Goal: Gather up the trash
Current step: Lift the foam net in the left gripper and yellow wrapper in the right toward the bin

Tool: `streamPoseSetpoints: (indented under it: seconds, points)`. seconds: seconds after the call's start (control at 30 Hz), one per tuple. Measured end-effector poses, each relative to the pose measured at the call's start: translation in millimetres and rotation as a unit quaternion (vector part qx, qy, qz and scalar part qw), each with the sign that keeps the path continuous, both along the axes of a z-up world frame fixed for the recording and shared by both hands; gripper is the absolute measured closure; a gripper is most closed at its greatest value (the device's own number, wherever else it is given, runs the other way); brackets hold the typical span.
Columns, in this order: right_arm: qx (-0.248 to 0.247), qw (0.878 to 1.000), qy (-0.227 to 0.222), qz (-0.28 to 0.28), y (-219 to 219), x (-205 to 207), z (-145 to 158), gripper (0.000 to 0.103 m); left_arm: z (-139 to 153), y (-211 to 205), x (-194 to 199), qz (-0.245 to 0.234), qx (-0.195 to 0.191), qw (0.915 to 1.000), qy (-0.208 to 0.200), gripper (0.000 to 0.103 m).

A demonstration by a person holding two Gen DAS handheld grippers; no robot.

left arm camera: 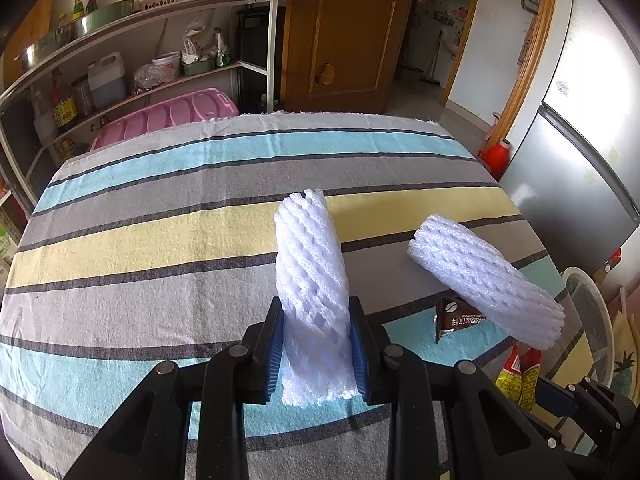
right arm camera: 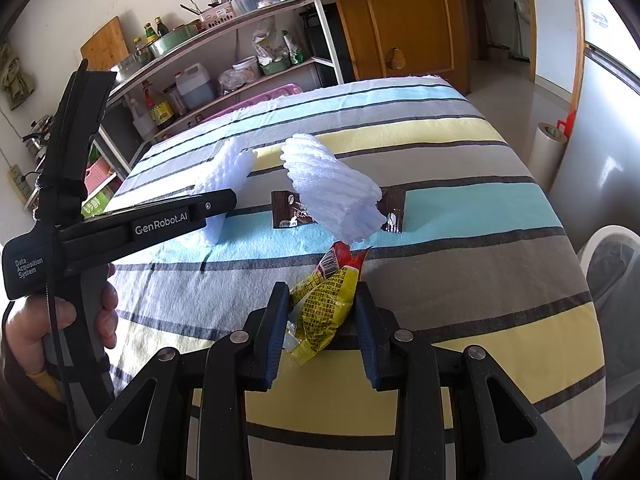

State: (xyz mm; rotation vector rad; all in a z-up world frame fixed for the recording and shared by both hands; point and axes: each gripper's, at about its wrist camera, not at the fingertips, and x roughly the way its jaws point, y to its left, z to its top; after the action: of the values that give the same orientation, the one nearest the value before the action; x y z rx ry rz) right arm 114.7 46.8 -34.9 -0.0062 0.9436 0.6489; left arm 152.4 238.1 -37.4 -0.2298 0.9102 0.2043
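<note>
1. A kitchen corner: a metal shelf rack (left arm camera: 132,40) with bottles and bowls along the back wall, a wooden door (left arm camera: 344,32), a steel fridge (left arm camera: 576,168), and in front a table under a striped cloth (left arm camera: 160,240) in grey, blue and yellow.
2. The left gripper (left arm camera: 316,344) has its jaws drawn in on a white foam fruit net (left arm camera: 310,264); the blue pads press both sides of its lower end, and the rest of the net stands up and away from the gripper.
3. A second foam net (left arm camera: 484,280) lies on the cloth near the table's right edge, resting across a brown sachet (left arm camera: 454,318); in the right wrist view brown sachet ends show on either side of it.
4. The right gripper (right arm camera: 322,328) holds a crumpled yellow and red snack wrapper (right arm camera: 324,304) between narrowed jaws, over the near part of the table.
5. A white-rimmed bin (right arm camera: 608,264) with a dark liner stands off the table's right edge, probably where the trash goes.
6. Handling, as a judgement: the nets look very light, springy and easily squashed, so a gentle pinch across the middle or one end should hold; the wrapper looks thin and slick and could slip, and the flat sachet likely needs a hold on an edge.
</note>
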Motion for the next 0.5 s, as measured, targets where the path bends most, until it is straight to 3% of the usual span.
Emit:
streamPoseSetpoints:
  seconds: [0.5]
  points:
    - [0.008, 1.000, -0.008, -0.003, -13, -8, 8, 0.071, 16, -14, -28, -0.011, 0.001, 0.9998, -0.018, 0.073]
